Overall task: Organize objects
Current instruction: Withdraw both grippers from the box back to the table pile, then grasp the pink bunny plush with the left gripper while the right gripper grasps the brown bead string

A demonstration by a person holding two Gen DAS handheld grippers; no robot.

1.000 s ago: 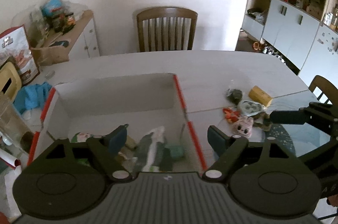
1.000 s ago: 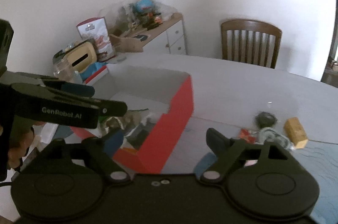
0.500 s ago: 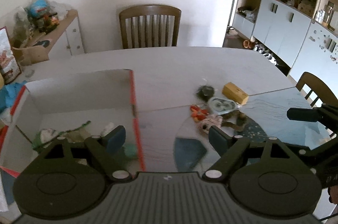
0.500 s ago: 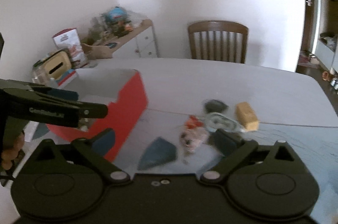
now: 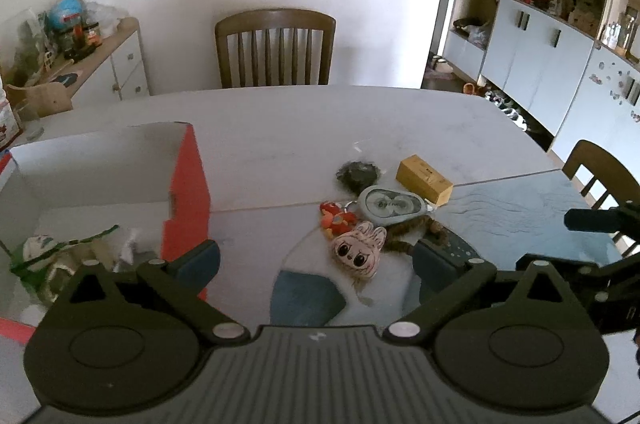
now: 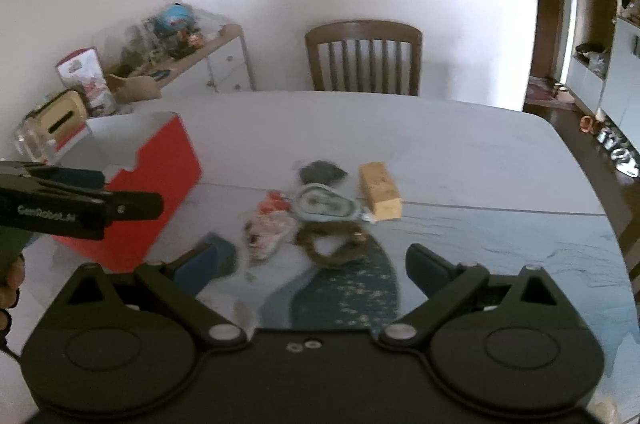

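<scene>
Both claws hang above the pale table, pointed down at a small heap of loose things right of the red-sided cardboard box with a white inside. The left gripper has its jaws opening with nothing between them; the right gripper stands spread wide and empty too.

Nearest lies the pink plush face charm with rabbit ears. It looks soft and very light, so it should squash under the pads; I would pinch it across the middle of the face. Touching it on the far side is a pale oval case, which seems hard, smooth and likely slippery, best taken across its narrow width. The yellow rectangular block at the far right offers flat sides. The brown looped cord is limp and may snag its neighbours.
</scene>
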